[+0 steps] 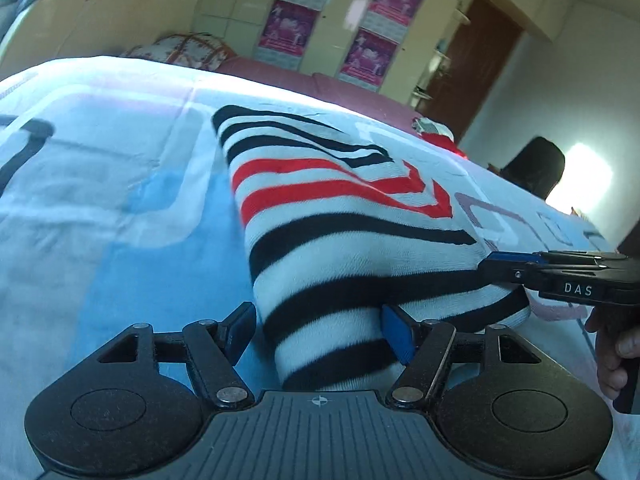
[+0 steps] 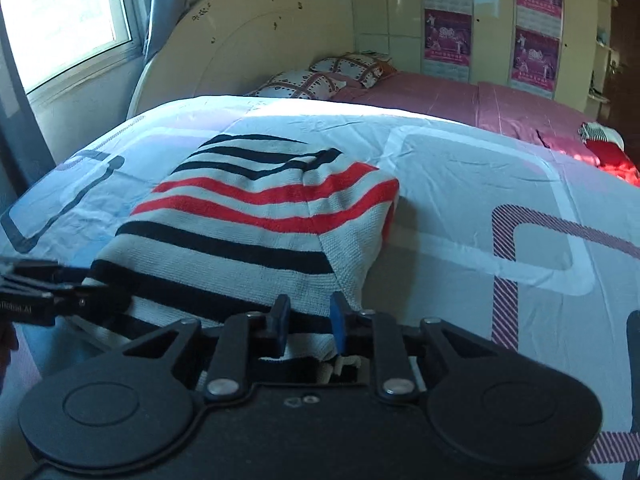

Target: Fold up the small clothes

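Covering the bed is a pale blue and white patterned quilt (image 2: 460, 168), on which a white knitted garment with black and red stripes (image 2: 248, 216) is spread. Its near hem is straddled by the wide-open left gripper (image 1: 320, 332), while the right gripper (image 2: 308, 322) is narrowed onto the hem's right corner.

I'm getting daylight from the white-framed window (image 2: 68, 12), blown out, throwing a glaring band across the pale patterned bedspread (image 2: 460, 160). Fisheye bends my edges; the pink wall posters (image 1: 288, 26) look soft.
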Available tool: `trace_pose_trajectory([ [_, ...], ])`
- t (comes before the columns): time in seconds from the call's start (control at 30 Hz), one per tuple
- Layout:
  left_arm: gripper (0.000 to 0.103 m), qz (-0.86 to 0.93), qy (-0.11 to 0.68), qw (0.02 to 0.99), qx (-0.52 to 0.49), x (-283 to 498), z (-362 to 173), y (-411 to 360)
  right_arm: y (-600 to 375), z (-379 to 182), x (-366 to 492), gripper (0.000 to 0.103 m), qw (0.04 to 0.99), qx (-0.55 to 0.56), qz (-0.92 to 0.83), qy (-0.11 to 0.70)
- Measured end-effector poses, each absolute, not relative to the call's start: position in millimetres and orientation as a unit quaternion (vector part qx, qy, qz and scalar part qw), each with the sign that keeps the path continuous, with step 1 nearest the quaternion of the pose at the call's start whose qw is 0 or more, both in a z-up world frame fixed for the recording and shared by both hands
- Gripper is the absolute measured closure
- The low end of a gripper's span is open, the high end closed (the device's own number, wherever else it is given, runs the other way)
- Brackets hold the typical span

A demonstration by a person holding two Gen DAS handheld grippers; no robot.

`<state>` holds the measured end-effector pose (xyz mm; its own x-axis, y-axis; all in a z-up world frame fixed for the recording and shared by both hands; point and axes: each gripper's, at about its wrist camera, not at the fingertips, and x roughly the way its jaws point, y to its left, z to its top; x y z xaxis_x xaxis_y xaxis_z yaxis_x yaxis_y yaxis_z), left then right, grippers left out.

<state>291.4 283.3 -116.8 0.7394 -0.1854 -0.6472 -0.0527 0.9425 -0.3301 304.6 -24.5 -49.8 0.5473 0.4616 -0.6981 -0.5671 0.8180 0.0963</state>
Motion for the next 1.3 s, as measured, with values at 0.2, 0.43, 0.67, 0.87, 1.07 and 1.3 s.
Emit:
trace_pose_trajectory([
  [0.2,0.000,0.021,0.293,0.945,-0.144,217.9,-65.2,268.1,-69.7,1.7,253.9,0.033,0.896,0.005,0.296,0.332],
  [0.43,0.000,0.052,0.264,0.955,-0.121,139.5,-11.4,215.1,-117.5,35.1,162.5,0.001,0.903,0.029,0.283,0.323],
  [0.67,0.000,0.045,0.208,0.971,-0.105,47.1,25.6,156.3,-146.4,59.9,59.4,0.001,0.929,-0.019,0.241,0.281],
  [0.87,0.000,0.031,0.198,0.976,-0.088,-10.7,41.8,118.9,-157.9,80.8,-2.5,0.001,0.940,-0.031,0.242,0.240],
  [1.07,0.000,0.018,0.177,0.980,-0.085,-50.0,54.5,103.2,-167.1,90.1,-27.6,0.001,0.948,-0.025,0.227,0.220],
  [1.3,0.000,0.018,0.160,0.983,-0.089,-67.7,61.0,103.9,-165.9,97.1,-41.9,0.001,0.951,-0.033,0.230,0.206],
])
